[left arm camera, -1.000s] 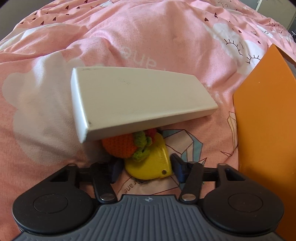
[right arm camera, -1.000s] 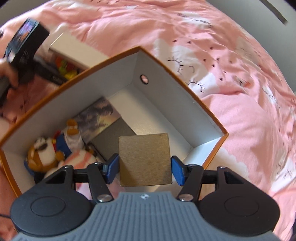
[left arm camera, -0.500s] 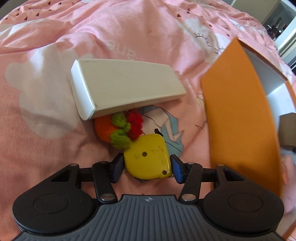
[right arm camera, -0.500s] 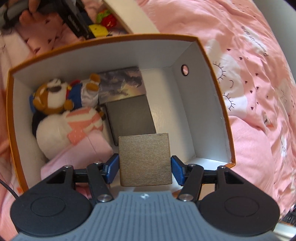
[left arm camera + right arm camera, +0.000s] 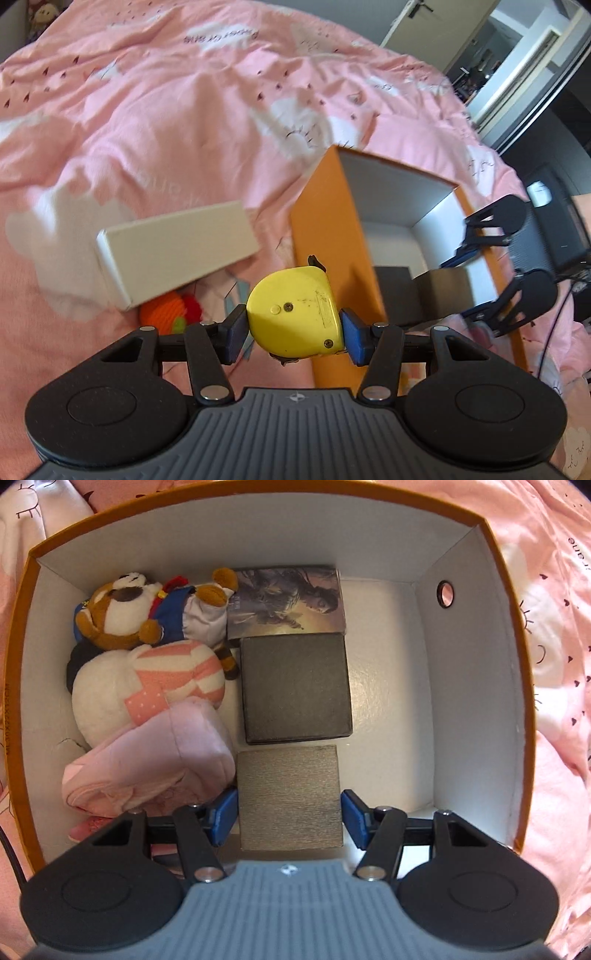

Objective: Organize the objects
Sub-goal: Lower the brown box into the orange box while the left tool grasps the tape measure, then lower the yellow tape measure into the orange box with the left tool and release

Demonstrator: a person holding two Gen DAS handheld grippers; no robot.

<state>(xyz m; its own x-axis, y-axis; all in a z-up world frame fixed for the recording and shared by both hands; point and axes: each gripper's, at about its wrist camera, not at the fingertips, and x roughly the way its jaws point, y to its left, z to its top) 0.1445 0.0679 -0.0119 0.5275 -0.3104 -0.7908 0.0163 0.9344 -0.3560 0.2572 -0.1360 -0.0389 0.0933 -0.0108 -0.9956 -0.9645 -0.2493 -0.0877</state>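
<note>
My left gripper [image 5: 293,334] is shut on a yellow tape measure [image 5: 293,315] and holds it in the air beside the orange box [image 5: 325,236]. My right gripper [image 5: 288,814] is inside the orange box [image 5: 476,686] and is shut on a brown textured box [image 5: 288,797], low by the near wall, next to a black box [image 5: 295,686]. The right gripper also shows in the left wrist view [image 5: 465,284] over the box. A crocheted orange toy [image 5: 166,312] lies on the bed under a white box [image 5: 177,247].
In the orange box lie a raccoon plush [image 5: 147,613], a striped white plush [image 5: 147,686], a pink plush [image 5: 147,771] and a picture box [image 5: 288,602]. A pink quilt [image 5: 166,110] covers the bed. A doorway [image 5: 517,48] is at the far right.
My left gripper has lifted the tape measure off the bed and swung toward the orange box. My right gripper has lowered the brown box deeper into the orange box.
</note>
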